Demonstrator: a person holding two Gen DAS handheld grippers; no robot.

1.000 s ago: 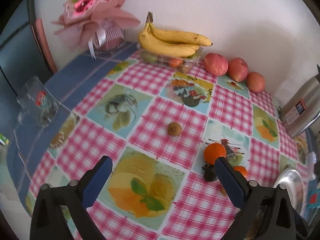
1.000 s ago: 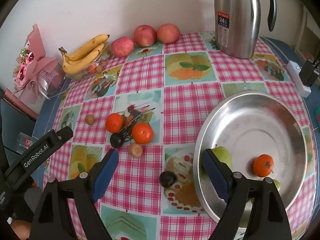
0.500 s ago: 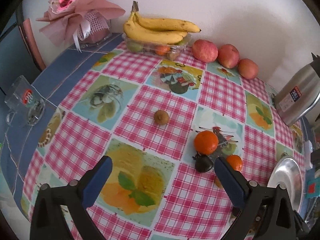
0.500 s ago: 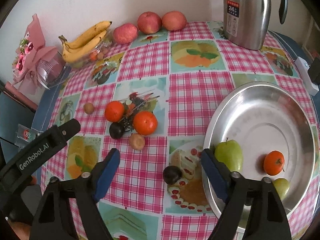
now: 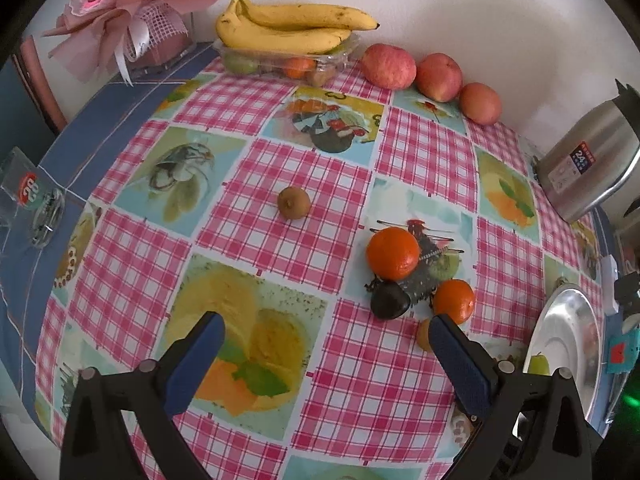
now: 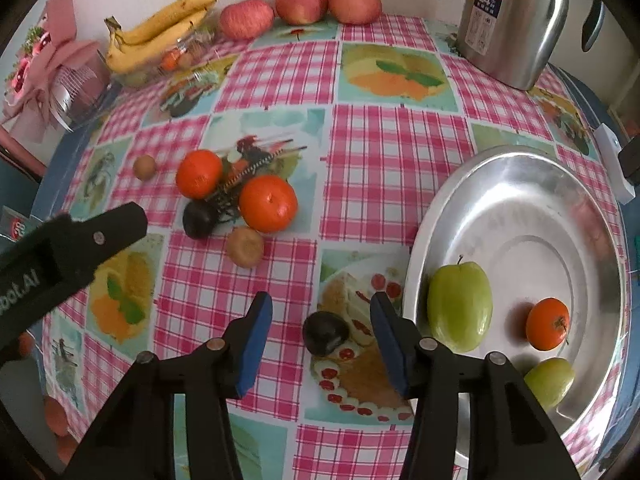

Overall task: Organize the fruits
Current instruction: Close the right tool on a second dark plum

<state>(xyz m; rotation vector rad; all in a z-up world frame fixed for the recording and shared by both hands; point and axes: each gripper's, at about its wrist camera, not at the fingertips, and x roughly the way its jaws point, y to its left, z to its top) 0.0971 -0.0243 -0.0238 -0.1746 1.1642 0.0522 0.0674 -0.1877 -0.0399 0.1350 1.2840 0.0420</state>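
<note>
The sorting is partly done, by the look of it. In the steel basin, just to the right of the right claw, three fruits already lie: a large green apple, a small orange and a smaller green fruit. The rest are still out on the table.

The right claw has just been narrowing its jaws around a dark plum, which sits on the cloth between them; a gap shows on each side, so the plum is framed but not gripped.

Ahead and to the left of that claw is a loose cluster: two oranges, a second dark plum and a brown kiwi, with another small brown fruit further left.

The left claw hangs released and empty over the cloth, the same cluster just ahead of its right finger.

The bananas on a clear tray and three red apples rest along the far wall; whether they belong in the job is hard to judge.

So roughly a third is done, the plum looking next in line.
</note>
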